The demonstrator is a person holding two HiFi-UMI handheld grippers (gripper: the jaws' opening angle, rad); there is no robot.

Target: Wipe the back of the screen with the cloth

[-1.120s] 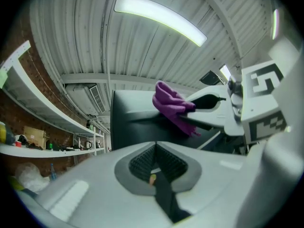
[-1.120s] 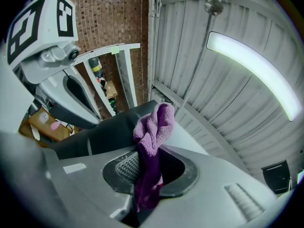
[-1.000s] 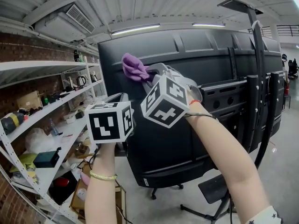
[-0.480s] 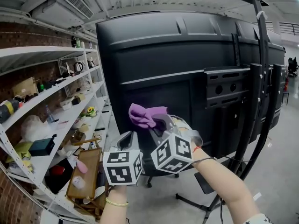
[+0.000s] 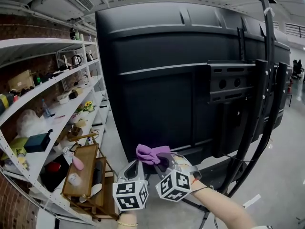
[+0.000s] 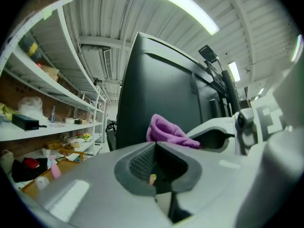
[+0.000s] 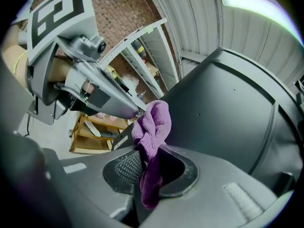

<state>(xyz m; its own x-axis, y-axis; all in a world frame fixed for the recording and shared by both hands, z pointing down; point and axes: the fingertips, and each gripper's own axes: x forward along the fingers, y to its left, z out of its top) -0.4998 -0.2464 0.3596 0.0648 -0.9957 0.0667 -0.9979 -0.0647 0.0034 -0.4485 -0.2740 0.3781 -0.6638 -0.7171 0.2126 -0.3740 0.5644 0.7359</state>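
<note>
The large black screen (image 5: 162, 80) shows me its back on a floor stand. A purple cloth (image 5: 150, 153) is bunched near the screen's lower edge, left of centre, and my right gripper (image 5: 161, 160) is shut on it. The right gripper view has the cloth (image 7: 153, 127) pinched between the pads, in front of the screen back (image 7: 223, 108). My left gripper (image 5: 134, 168) hangs just left of the right one, shut with nothing in it. From the left gripper view (image 6: 154, 148) the cloth (image 6: 168, 132) lies just ahead, before the screen (image 6: 156, 94).
White shelves (image 5: 47, 92) full of small items run along the left brick wall. A wooden tray rack (image 5: 81, 171) stands on the floor beneath them. The stand's black poles (image 5: 262, 104) and mounting bracket (image 5: 228, 80) cross the screen's right half.
Both grippers and the cloth have come down from the screen's upper left area to its lower edge. The right gripper has kept hold of the cloth throughout.
</note>
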